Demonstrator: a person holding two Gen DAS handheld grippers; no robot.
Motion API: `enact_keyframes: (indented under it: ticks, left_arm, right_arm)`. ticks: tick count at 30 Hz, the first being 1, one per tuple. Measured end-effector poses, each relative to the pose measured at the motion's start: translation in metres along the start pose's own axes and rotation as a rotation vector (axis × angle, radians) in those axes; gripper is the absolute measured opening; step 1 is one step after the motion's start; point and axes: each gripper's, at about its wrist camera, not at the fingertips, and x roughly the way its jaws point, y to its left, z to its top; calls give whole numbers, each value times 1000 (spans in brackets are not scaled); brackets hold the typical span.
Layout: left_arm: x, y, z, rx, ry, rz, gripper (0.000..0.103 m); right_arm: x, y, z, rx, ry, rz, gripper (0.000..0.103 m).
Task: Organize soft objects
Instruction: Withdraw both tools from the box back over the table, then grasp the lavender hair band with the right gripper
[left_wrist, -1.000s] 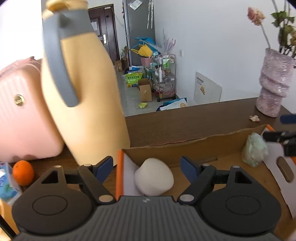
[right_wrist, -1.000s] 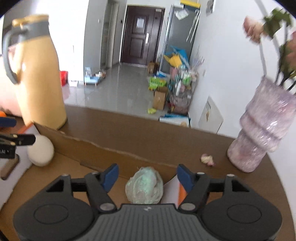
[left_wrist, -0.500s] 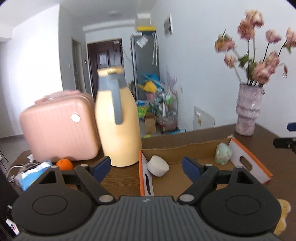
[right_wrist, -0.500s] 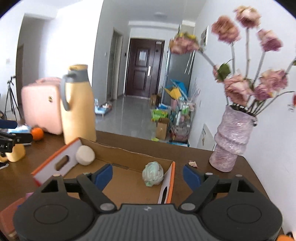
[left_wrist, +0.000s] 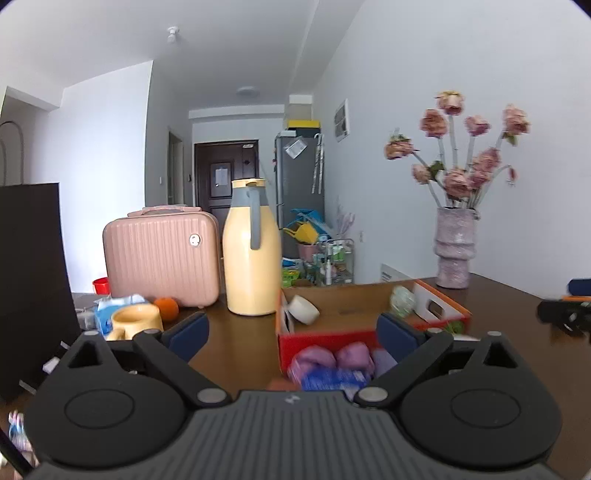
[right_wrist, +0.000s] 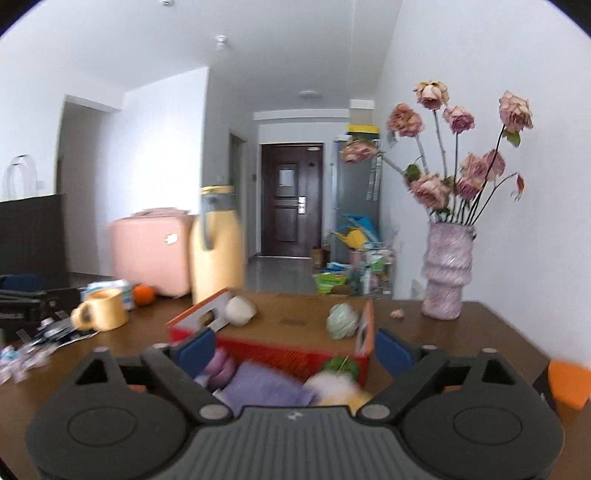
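Observation:
An open cardboard box (left_wrist: 347, 301) with orange-red sides stands on the brown table; it also shows in the right wrist view (right_wrist: 295, 319). Inside lie a white soft ball (left_wrist: 303, 309) (right_wrist: 241, 311) and a pale green soft ball (left_wrist: 402, 296) (right_wrist: 343, 320). In front of the box lie purple soft objects (left_wrist: 334, 360) (right_wrist: 264, 384), a blue-labelled packet (left_wrist: 330, 378), a green ball (right_wrist: 341, 365) and a white-yellow fluffy thing (right_wrist: 338, 386). My left gripper (left_wrist: 291, 332) is open and empty, held back from the box. My right gripper (right_wrist: 293, 349) is open and empty above the pile.
A yellow jug (left_wrist: 252, 249), a pink case (left_wrist: 160, 254), an orange (left_wrist: 167, 308), a yellow mug (left_wrist: 135, 323) and a dark bag (left_wrist: 31, 266) stand left of the box. A vase of dried roses (right_wrist: 447, 273) stands to the right. Wrappers (right_wrist: 26, 356) lie at the left.
Both grippers have pulled back and up from the box, leaving the white ball and the green ball inside. The soft pile in front of the box has come into view.

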Motion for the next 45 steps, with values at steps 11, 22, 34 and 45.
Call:
enact_keyframes:
  ticks: [11,22,34,45]
  left_arm:
    - [-83,3,-85,-42,63,-16,102]
    - [-80,5,-96,-55,99,-24,102]
    - [-46,1,-104,-52,174,-43,102]
    - [22,3,-86,-43,248,-79,101]
  right_arm:
    - [-88,42,-99,-18,-17,21,96]
    - [-90,64,-130,-60,43,37,96]
    - [-67,58,-128,-2,56,47,91]
    - [5,50,-101,35,160,32,81]
